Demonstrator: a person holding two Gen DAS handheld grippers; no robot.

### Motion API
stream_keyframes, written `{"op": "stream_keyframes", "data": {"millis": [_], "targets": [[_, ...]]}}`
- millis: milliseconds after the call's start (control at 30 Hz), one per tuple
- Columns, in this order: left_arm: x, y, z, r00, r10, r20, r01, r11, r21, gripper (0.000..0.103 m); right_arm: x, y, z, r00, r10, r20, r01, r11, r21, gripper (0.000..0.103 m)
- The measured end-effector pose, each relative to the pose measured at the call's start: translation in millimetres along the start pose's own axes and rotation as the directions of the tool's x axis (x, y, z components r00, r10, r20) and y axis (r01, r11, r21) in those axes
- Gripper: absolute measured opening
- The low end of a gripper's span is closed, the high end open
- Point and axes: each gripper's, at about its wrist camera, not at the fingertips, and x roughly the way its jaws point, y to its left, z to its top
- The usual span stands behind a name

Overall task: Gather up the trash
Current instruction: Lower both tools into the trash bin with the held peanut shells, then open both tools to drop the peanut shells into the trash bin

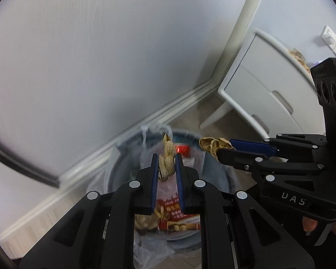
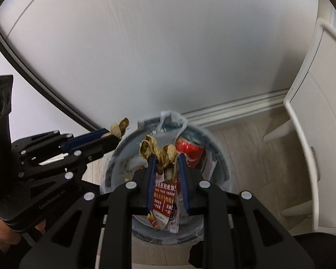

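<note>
We hold both grippers above the round grey trash bin (image 2: 219, 157), which stands on the wood floor (image 2: 246, 139) near the white baseboard (image 1: 114, 148) and beside a white cabinet (image 1: 257, 85). Our left gripper (image 1: 166, 168) is clenched on a peanut shell (image 1: 166, 157), pinched upright between its blue pads (image 1: 155, 174). Our right gripper (image 2: 165, 168) is closed on a cluster of broken peanut shells (image 2: 155, 150) that stick out past its fingertips. Both loads hang over the bin's opening. Inside the plastic-lined bin we see a red soda can (image 2: 190, 151), a red-and-white printed wrapper (image 2: 164, 201), and more shells (image 1: 145, 222).
</note>
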Motion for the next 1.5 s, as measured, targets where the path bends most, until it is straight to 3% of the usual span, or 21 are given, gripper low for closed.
{"op": "stream_keyframes", "data": {"millis": [367, 633, 1500], "targets": [[36, 14, -26, 0.992, 0.007, -0.127, -0.007, 1.000, 0.003, 0.013, 46, 20, -25, 0.991, 0.000, -0.137, -0.008, 0.998, -0.061, 0.021], [57, 19, -39, 0.977, 0.012, -0.213, -0.013, 1.000, -0.001, 0.013, 64, 29, -37, 0.983, -0.018, -0.183, -0.005, 0.992, -0.124, 0.021], [60, 14, -43, 0.970, 0.008, -0.244, -0.008, 1.000, 0.003, 0.013, 87, 40, -54, 0.959, -0.079, -0.271, 0.028, 0.982, -0.187, 0.021]]}}
